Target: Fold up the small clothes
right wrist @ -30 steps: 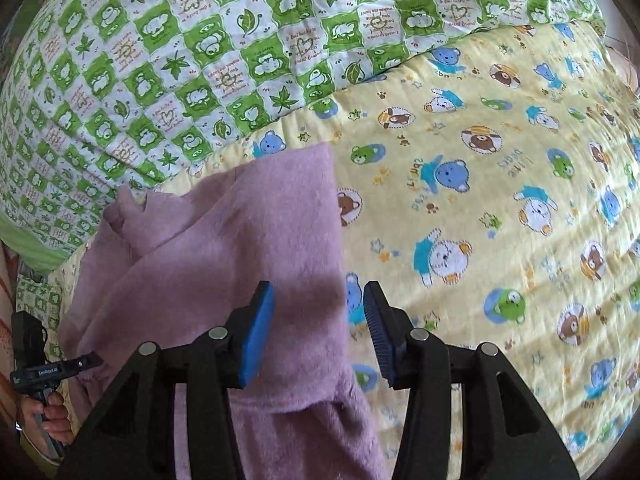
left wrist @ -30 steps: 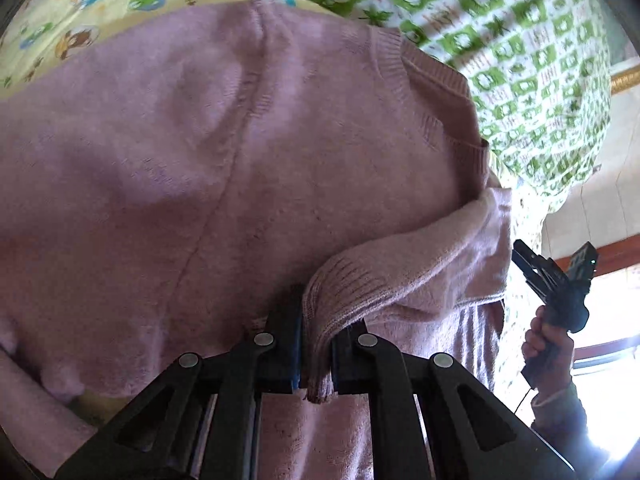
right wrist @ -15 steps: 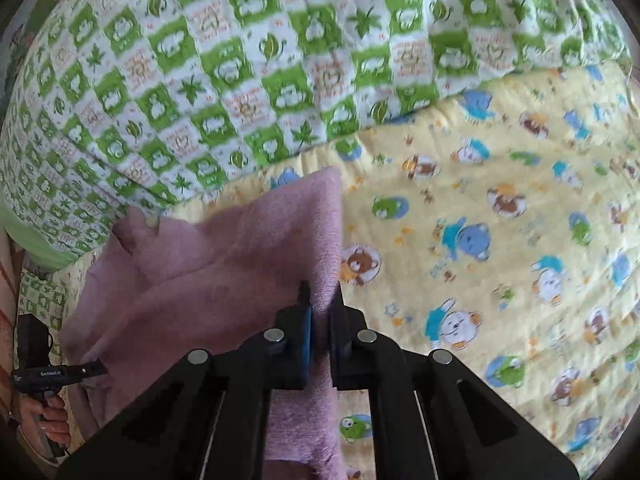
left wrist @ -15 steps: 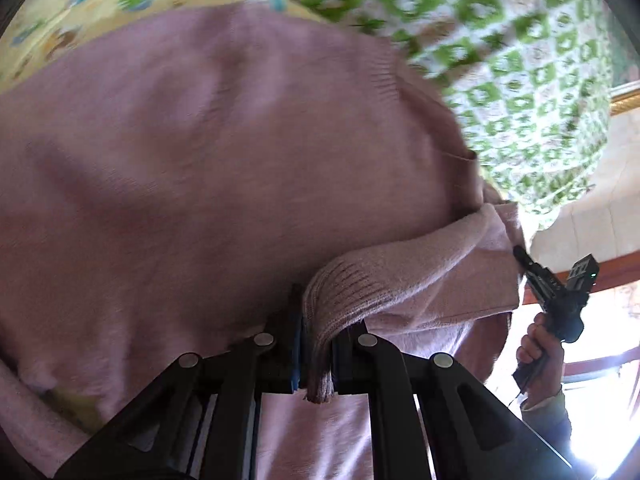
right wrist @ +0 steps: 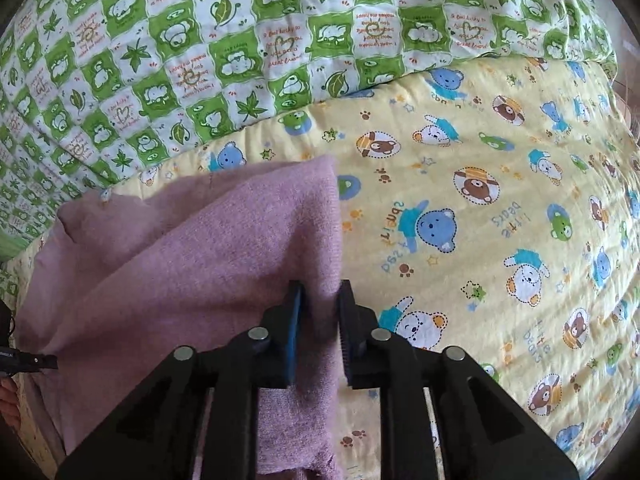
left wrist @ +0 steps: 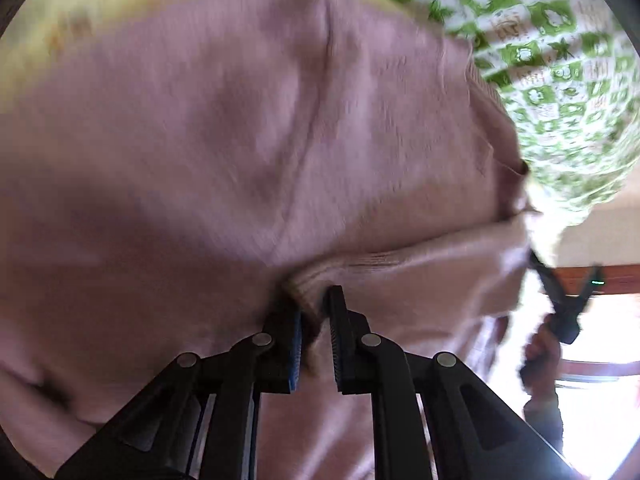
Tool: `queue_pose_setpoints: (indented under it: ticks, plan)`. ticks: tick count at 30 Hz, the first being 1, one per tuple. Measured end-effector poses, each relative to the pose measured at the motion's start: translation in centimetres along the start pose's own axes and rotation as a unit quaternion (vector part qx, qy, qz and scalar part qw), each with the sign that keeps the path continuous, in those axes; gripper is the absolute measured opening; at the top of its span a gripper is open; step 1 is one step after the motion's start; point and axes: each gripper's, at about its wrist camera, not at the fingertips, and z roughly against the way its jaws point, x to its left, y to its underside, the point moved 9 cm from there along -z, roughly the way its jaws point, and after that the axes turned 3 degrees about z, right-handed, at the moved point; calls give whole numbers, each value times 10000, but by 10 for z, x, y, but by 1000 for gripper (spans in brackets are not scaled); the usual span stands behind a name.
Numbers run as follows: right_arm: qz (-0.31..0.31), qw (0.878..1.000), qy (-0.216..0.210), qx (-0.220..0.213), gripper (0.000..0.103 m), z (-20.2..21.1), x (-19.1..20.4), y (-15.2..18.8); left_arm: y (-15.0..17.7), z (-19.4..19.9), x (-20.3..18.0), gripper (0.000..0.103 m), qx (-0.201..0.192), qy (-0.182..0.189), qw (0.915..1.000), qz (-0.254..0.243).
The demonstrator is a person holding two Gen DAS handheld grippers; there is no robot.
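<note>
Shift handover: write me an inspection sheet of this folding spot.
Surface: yellow bear-print quilt.
Job's things: pink knit sweater lying on it, partly folded.
Clutter: green checked quilt behind.
Grippers: left hand-held gripper with the ribbed hem between its jaws, just opening; right hand-held gripper astride the sweater's edge, just opening.
Cables: nothing seen.
Surroundings: bright window, wooden trim at right.

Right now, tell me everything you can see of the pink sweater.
The pink sweater is a soft, fuzzy knit with ribbed edges, lying rumpled and partly folded on the yellow bear-print quilt. The left gripper has a ribbed edge between its jaws, which have just been opening. The right gripper straddles a side edge, its jaws also just opened.
</note>
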Motion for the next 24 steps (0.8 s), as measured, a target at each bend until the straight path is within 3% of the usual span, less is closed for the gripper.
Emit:
queue_pose_setpoints:
  ticks: [1, 3, 6, 10, 19, 22, 24]
  plan:
    - [-81, 10000, 30, -45, 33, 5, -2, 0, 1, 4, -1, 15, -102, -141, 9998, -86]
    - [-189, 9997, 64, -146, 40, 17, -6, -1, 8, 15, -4, 28, -352, -496, 9977, -289]
    - [-344, 9988, -206, -289, 41, 40, 2, 4, 30, 31, -5, 47, -556, -684, 9954, -370]
    - [-178, 9969, -679, -349, 44, 70, 38, 29, 76, 47, 12, 58, -680, -898, 9935, -162]
    - [235, 9926, -1176, 206, 46, 91, 97, 122, 194, 86, 92, 63, -835, -710, 9893, 964]
    - [261, 9912, -1259, 328, 46, 93, 106, 143, 214, 77, 114, 63, -711, -317, 9860, 1477]
    - [299, 9901, -1311, 411, 46, 94, 115, 150, 218, 68, 123, 63, -715, 78, 9793, 1892]
